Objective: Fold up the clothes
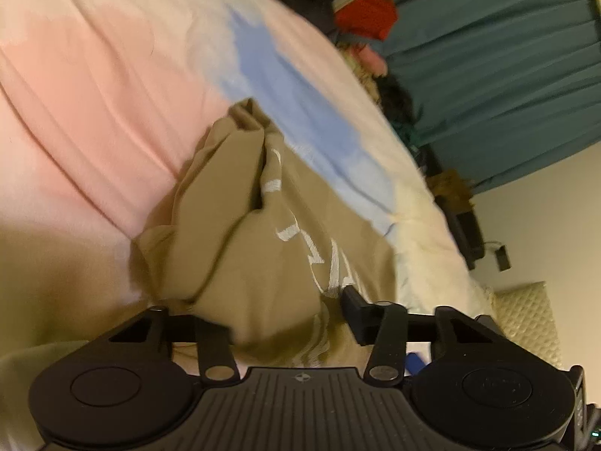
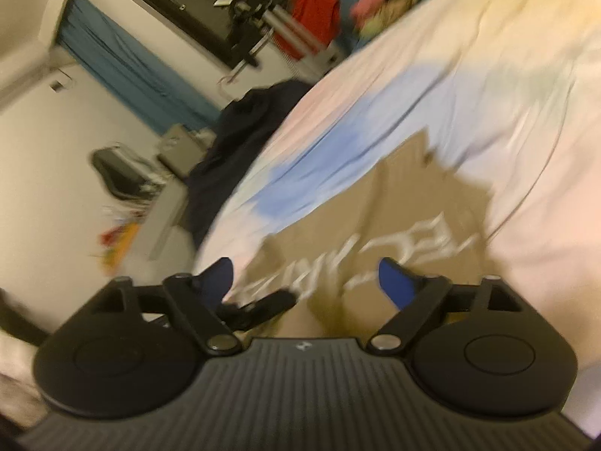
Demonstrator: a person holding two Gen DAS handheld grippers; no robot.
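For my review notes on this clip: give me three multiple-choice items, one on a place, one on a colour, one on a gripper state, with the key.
1. Where does the tan T-shirt lie?
A. on the pastel bedspread
B. on a wooden floor
C. on a hanger

2. What colour is the lettering on the shirt?
A. black
B. white
C. red

3. How does the right gripper stand?
A. shut on the shirt
B. shut on nothing
C. open above the shirt

Key: 1 A, the pink, blue and cream cover surrounds the shirt on all sides; 2 B, the letters show pale white against the tan cloth; 3 C, its blue-padded fingers stand wide apart, with no cloth pinched between them.
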